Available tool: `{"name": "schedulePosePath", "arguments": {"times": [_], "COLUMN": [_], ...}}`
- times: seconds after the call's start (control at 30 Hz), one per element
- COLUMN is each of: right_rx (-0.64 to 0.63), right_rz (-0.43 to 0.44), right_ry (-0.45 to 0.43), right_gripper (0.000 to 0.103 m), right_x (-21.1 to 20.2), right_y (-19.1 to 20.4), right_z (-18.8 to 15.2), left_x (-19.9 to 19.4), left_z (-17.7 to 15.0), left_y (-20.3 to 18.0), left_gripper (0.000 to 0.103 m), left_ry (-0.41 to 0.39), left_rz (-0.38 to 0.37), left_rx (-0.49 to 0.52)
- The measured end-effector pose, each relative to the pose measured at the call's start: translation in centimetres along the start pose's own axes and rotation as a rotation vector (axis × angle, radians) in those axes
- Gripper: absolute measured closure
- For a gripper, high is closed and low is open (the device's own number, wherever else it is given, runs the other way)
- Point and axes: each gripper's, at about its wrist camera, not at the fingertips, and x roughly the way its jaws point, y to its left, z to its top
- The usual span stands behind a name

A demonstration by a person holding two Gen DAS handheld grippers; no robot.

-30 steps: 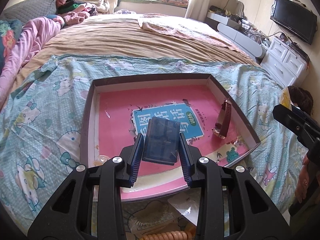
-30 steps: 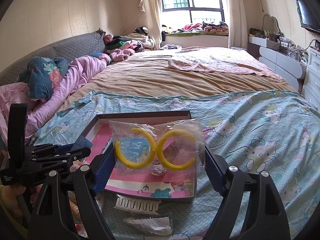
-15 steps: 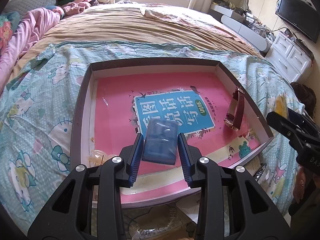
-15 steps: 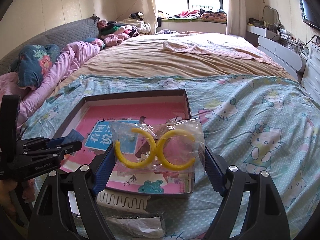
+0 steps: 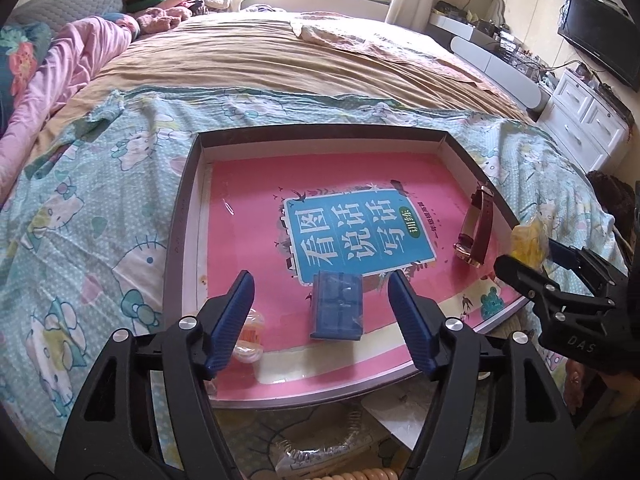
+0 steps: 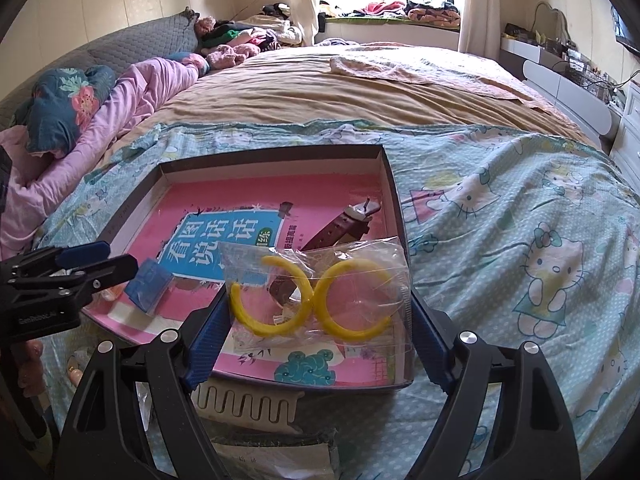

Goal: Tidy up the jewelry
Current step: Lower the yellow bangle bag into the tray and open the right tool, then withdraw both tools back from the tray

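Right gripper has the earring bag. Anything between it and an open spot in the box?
Partly. The watch lies directly under and beyond the earring bag held by the right gripper. The box floor left of it, toward the blue case, shows bare.

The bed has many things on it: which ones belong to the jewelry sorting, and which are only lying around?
For the job:
- box
- blue case
- watch
- bag of yellow hoops, held in the right tool
- left tool, open

Lying about:
- white comb
- pink blanket
- clothes pile
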Motion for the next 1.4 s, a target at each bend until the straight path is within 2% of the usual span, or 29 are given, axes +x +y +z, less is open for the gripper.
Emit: {"name": "schedulePosePath", "arguments": {"times": [0.03, 0.1, 0.2, 0.43, 0.53, 0.7, 1.4], "right_rx": [0.001, 0.0, 0.0, 0.018, 0.024, 0.018, 0.018], "right_rz": [0.002, 0.004, 0.002, 0.016, 0.026, 0.044, 0.075], "right_ry": [0.003, 0.008, 0.005, -0.007, -0.024, -0.059, -0.16], "right_gripper": [0.022, 0.021, 0.016, 0.015, 0.015, 0.013, 0.012], "right_x": [0.1, 0.1, -0.1, -1.5, -2.6, -4.6, -10.8], "right_y": [0.0, 0.1, 0.1, -0.3, -0.3, -0.1, -0.3], "right_z": [-0.1, -0.2, -0.4, -0.6, -0.6, -0.3, 0.1], "left_x": [-0.1, -0.4, -0.9, -2.4, -3.1, -4.3, -9.9], "left_z": [0.0, 0.0, 0.0, 0.2, 0.4, 0.4, 0.0], "left_y": [0.1, 0.2, 0.4, 0.6, 0.7, 0.6, 0.6], "left_gripper": [0.042, 0.033, 0.032, 0.029, 0.023, 0.019, 0.011], "left_ry": [-0.001, -0.004, -0.015, -0.04, -0.05, -0.072, -0.171], "left_rz": [0.003, 0.004, 0.007, 0.004, 0.007, 0.01, 0.031], "left_rx": [0.0, -0.006, -0.011, -0.024, -0.031, -0.031, -0.049]}}
